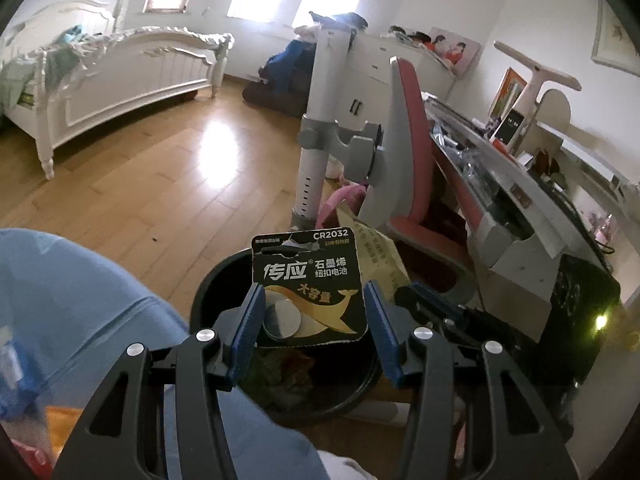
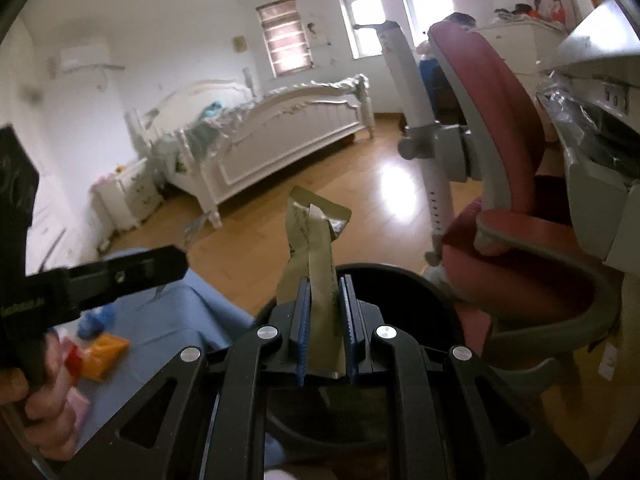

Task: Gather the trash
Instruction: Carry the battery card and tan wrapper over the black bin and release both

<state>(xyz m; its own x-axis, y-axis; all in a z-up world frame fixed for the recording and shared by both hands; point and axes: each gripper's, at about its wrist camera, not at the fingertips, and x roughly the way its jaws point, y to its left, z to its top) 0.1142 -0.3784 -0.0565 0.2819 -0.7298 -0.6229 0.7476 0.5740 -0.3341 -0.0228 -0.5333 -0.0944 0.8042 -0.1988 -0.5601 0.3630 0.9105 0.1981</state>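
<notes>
A black CR2032 battery card [image 1: 310,288] with a coin cell stands between the pads of my left gripper [image 1: 314,304], over the black trash bin [image 1: 208,292]. The jaws stand wide, touching the card's side edges at most. The bin holds some litter. My right gripper [image 2: 324,316] is shut on a beige-and-silver wrapper [image 2: 316,248], held above the bin [image 2: 432,292]. That wrapper also shows in the left wrist view [image 1: 380,252], beside the right gripper's body [image 1: 440,312].
A blue cloth surface [image 1: 80,308] with small wrappers [image 2: 104,348] lies left of the bin. A pink desk chair [image 2: 504,200] and a cluttered desk [image 1: 520,184] stand to the right. A white bed [image 1: 120,76] is across the wooden floor.
</notes>
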